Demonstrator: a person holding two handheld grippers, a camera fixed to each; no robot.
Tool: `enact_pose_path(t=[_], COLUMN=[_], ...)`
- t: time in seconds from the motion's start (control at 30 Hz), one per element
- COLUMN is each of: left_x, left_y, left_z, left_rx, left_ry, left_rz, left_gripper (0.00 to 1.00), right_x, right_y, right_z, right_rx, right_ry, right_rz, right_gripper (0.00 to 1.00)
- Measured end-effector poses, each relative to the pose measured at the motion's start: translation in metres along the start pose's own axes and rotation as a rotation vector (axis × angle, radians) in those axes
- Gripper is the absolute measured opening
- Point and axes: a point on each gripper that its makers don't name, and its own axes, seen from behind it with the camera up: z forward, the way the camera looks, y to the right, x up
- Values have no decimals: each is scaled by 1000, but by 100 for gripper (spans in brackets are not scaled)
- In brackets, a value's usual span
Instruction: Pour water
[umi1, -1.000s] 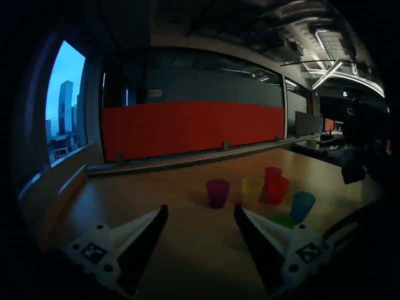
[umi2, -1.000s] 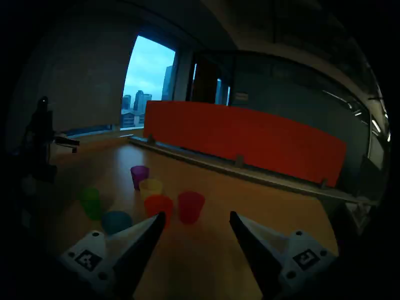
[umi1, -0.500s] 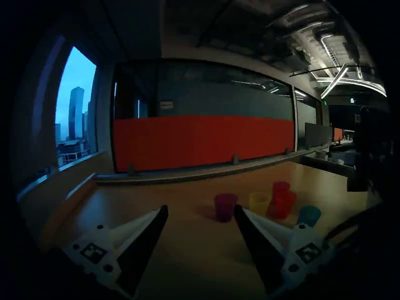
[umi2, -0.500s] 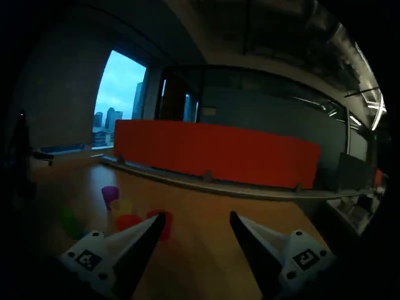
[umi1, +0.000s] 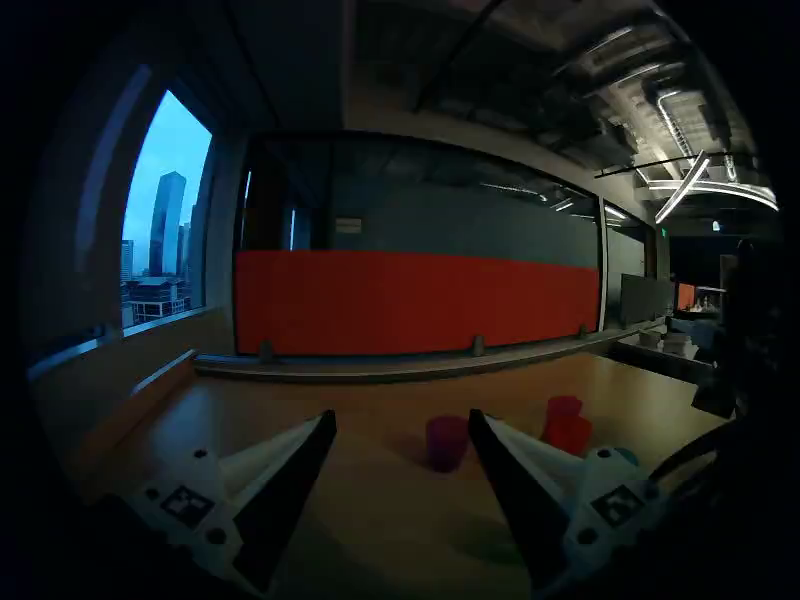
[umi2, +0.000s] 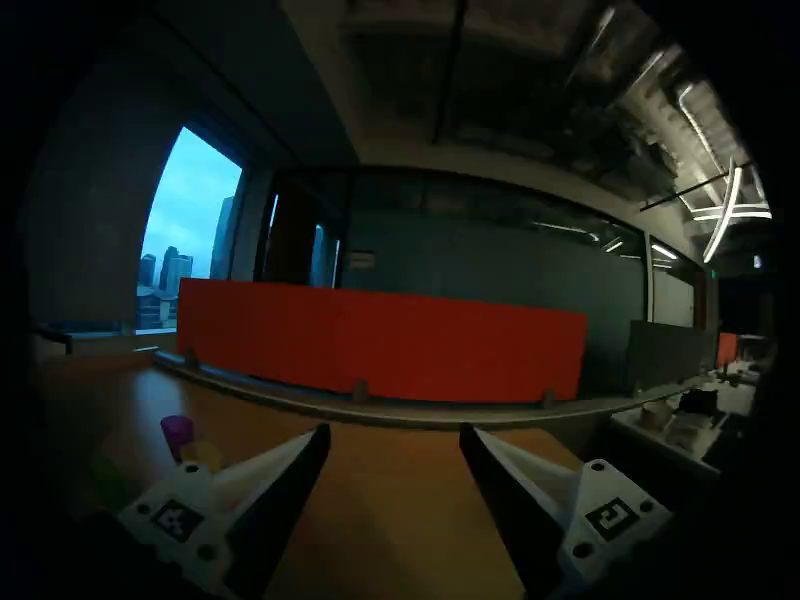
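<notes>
Holding the left gripper (umi1: 400, 445) low over the wooden bench (umi1: 380, 510), you have its jaws spread with nothing between them. A translucent purple plastic cup (umi1: 446, 442) stands upright on the bench beyond the tips, in the gap near the right finger. 2 red plastic cups (umi1: 568, 430) stand close together further right. Your right gripper (umi2: 393, 445) also has its jaws spread and empty; in its view the translucent purple plastic cup (umi2: 177, 432) and a yellow plastic cup (umi2: 200, 455) sit off to the left.
</notes>
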Motion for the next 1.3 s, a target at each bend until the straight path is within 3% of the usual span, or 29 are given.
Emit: enact_pose_path(t=[0.2, 0.6, 1.3], left_x=[13, 9, -32], left_y=[-5, -1, -13], left_z=[5, 12, 13], left_rx=[55, 89, 191], left_ry=[40, 61, 57], left_rz=[-17, -41, -25], left_gripper=[98, 98, 98], right_x=[3, 3, -29], right_y=[4, 5, 12], right_z=[-2, -3, 0], right_rx=[-39, -41, -96], right_ry=[19, 28, 8], right_rz=[15, 135, 102], right_gripper=[100, 100, 100])
